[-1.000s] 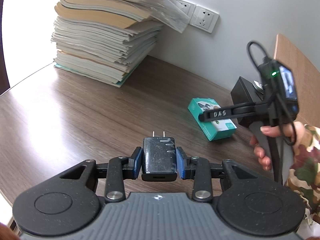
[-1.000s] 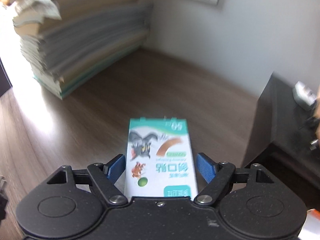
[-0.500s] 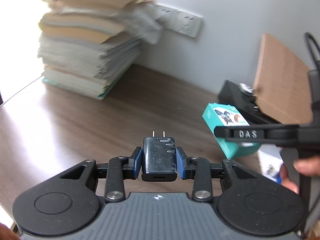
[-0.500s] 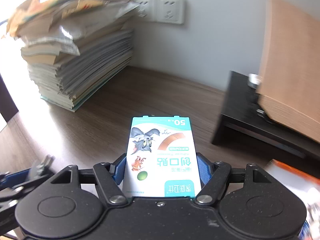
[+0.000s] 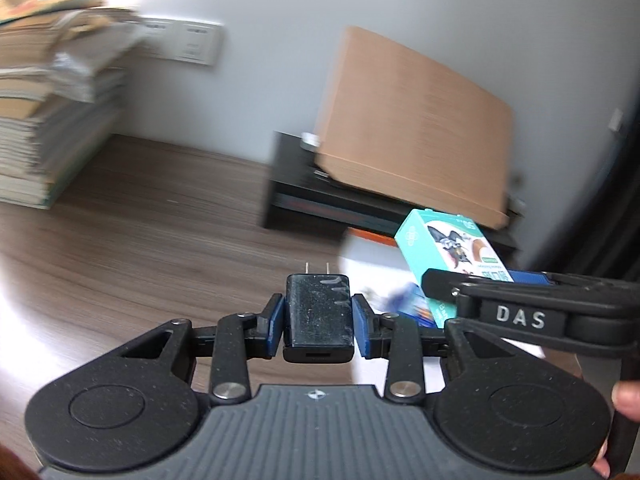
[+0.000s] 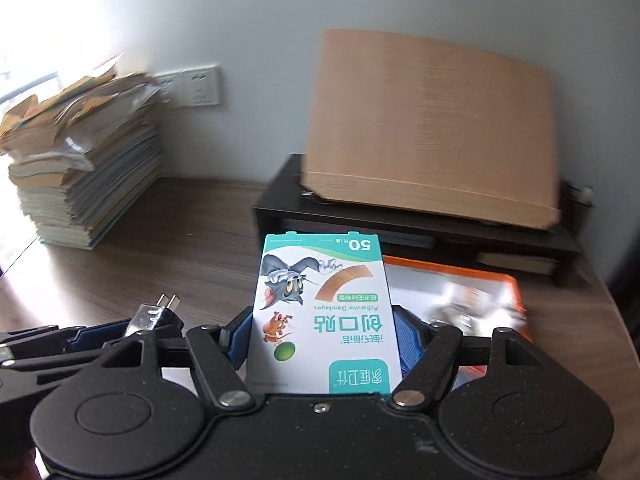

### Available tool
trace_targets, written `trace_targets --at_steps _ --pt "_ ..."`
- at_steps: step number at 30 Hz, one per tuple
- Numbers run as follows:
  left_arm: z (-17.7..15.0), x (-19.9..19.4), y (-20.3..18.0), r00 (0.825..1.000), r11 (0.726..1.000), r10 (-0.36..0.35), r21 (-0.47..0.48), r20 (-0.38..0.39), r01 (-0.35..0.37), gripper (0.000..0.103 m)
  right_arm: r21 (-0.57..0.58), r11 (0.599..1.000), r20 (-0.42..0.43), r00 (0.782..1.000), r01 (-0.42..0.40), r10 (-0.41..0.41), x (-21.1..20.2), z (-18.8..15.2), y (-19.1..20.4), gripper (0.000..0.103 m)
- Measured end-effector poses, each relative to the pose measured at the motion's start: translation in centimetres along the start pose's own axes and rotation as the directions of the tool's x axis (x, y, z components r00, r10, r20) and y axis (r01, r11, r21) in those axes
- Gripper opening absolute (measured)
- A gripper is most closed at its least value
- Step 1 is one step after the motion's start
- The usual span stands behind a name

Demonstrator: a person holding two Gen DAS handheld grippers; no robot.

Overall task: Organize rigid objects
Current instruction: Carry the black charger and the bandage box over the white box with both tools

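A tall stack of papers (image 6: pixel 80 168) fills the upper left of the frame, on the wooden desk (image 5: pixel 140 240). At lower centre of the left wrist view, the left gripper (image 5: pixel 318 326) is clamped on a black charger (image 5: pixel 318 320), its 2 prongs pointing forward, held above the desk. To the right, the right gripper (image 6: pixel 322 344) grips a teal bandage box (image 6: pixel 324 312) marked 50, lifted over an orange-edged booklet (image 6: pixel 472 300). Behind, at upper right, a brown board (image 6: pixel 432 132) leans on a black stand (image 6: pixel 400 220).
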State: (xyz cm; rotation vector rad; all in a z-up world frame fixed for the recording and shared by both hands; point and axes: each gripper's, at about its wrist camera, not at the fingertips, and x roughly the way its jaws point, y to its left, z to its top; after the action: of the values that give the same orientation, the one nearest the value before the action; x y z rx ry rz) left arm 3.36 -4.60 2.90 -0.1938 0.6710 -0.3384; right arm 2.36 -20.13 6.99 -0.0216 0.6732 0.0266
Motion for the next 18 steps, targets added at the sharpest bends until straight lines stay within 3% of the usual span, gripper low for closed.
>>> trace_targets --at_steps 10,18 --pt "-3.4 1.2 -8.0 0.992 0.989 -0.1 0.105 -0.072 0.107 0.036 0.199 0.965 -0.015 0.985 0.17 -0.17 -6.4 -6.9 -9.3 0.084" --pt "-4.9 1.7 -11.3 0.996 0.986 -0.063 0.149 -0.067 0.072 0.036 0.215 0.964 -0.006 0.988 0.154 -0.157 -7.6 -9.3 -11.2 0.084"
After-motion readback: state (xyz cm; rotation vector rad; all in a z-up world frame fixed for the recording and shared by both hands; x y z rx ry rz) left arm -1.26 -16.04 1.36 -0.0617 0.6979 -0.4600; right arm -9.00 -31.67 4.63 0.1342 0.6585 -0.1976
